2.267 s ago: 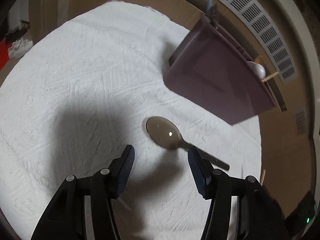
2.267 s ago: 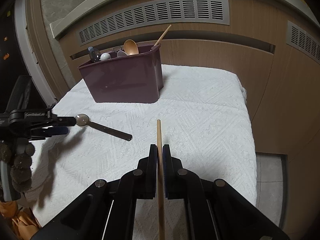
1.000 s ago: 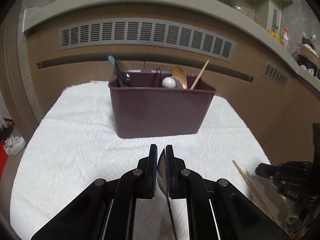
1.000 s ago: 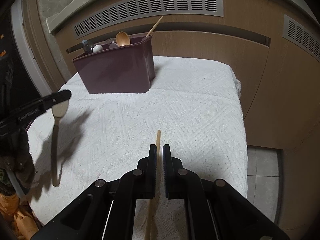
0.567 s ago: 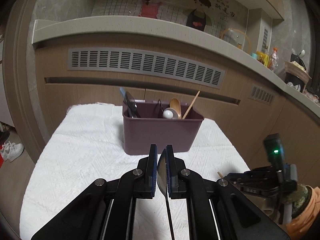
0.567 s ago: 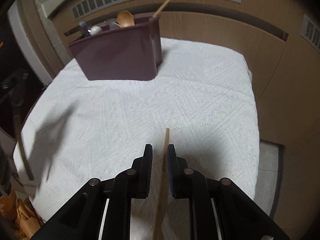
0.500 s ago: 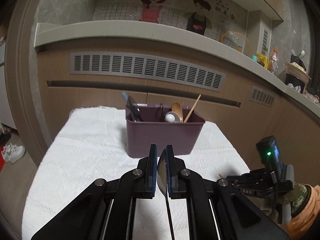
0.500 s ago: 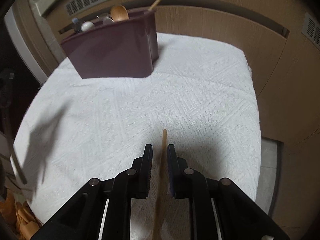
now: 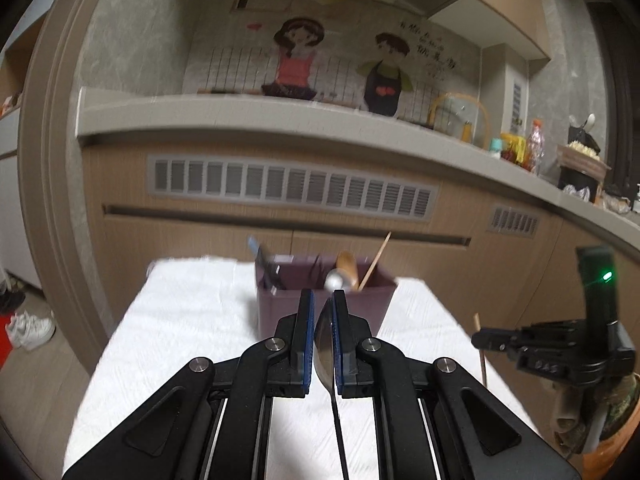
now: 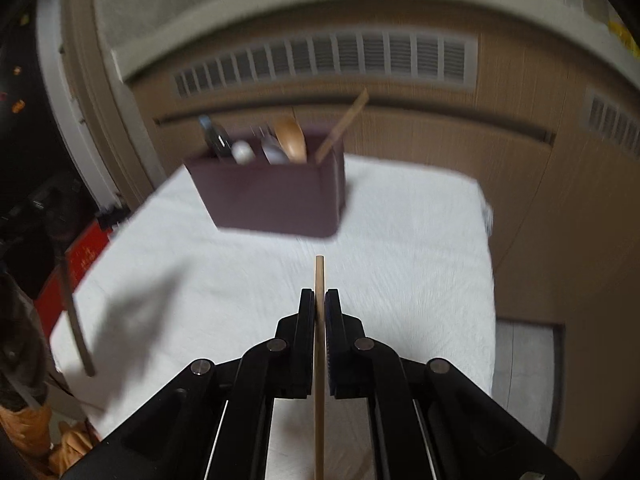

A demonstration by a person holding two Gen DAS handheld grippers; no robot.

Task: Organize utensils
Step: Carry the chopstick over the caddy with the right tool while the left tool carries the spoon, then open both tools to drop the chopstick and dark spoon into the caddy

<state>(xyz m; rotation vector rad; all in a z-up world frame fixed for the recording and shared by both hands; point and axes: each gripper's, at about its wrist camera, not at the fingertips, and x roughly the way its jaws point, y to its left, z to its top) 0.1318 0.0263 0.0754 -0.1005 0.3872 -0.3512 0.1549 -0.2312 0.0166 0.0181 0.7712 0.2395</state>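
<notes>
My left gripper is shut on a metal spoon, bowl edge-on between the pads, handle hanging down; the handle shows in the right wrist view. My right gripper is shut on a wooden chopstick, tip poking forward; it shows at right in the left wrist view with the right gripper. The maroon utensil bin stands on the white cloth ahead of both grippers, holding a wooden spoon, a chopstick and other utensils.
The white-clothed table stands against a wooden cabinet with vent grilles. The floor drops off to the right and left. A counter with bottles runs above.
Both grippers have risen and tilted up. The left lifted the spoon off the cloth earlier and holds it high. The right closed back on the chopstick and moved nearer the bin.
</notes>
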